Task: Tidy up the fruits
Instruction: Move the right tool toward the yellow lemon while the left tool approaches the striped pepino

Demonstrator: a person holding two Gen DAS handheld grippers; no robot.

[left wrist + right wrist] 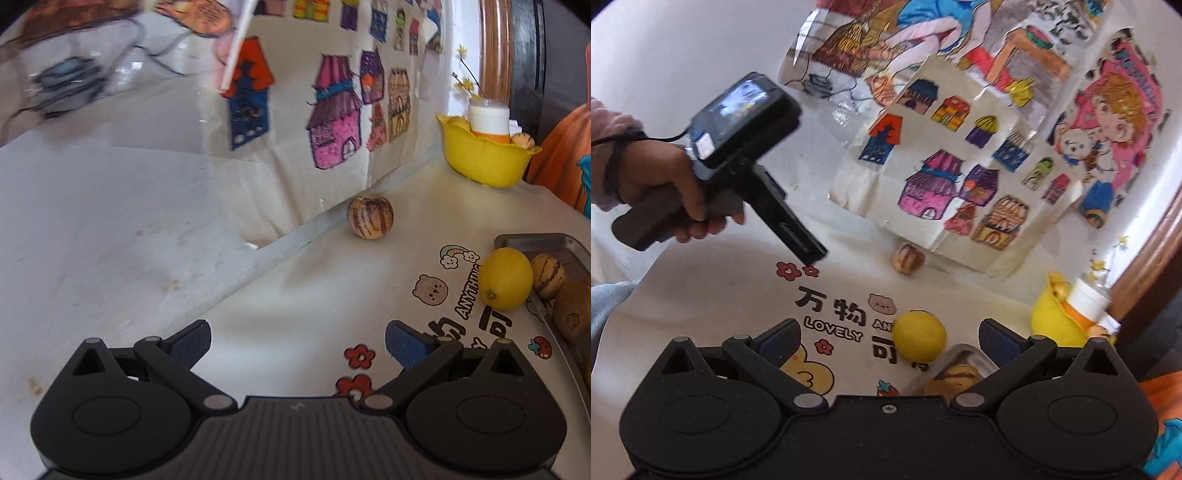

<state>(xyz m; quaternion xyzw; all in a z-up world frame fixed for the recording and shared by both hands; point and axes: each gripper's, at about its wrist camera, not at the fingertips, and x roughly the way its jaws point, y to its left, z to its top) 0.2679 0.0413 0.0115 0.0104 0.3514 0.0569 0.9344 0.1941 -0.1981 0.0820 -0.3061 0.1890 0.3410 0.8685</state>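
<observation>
A striped cream-and-purple melon (370, 217) (908, 258) lies on the white cloth by the wall drawing. A yellow lemon (505, 278) (919, 340) rests against the rim of a metal tray (535, 240) (964, 349) that holds another striped melon (548, 275) and a brown fruit (574, 310). A yellow bowl (484, 160) (1052, 317) farther back holds fruit and a white bottle. My left gripper (297, 341) is open above the cloth, well short of the melon. My right gripper (888, 341) is open above the lemon and the tray, empty.
A hand (665, 184) holds the left gripper's body (753, 155) at the left of the right wrist view. Coloured drawings (945, 177) lean on the wall behind the table. The white cloth (314, 288) carries printed cartoons and letters. An orange and blue object (569, 162) stands at the right.
</observation>
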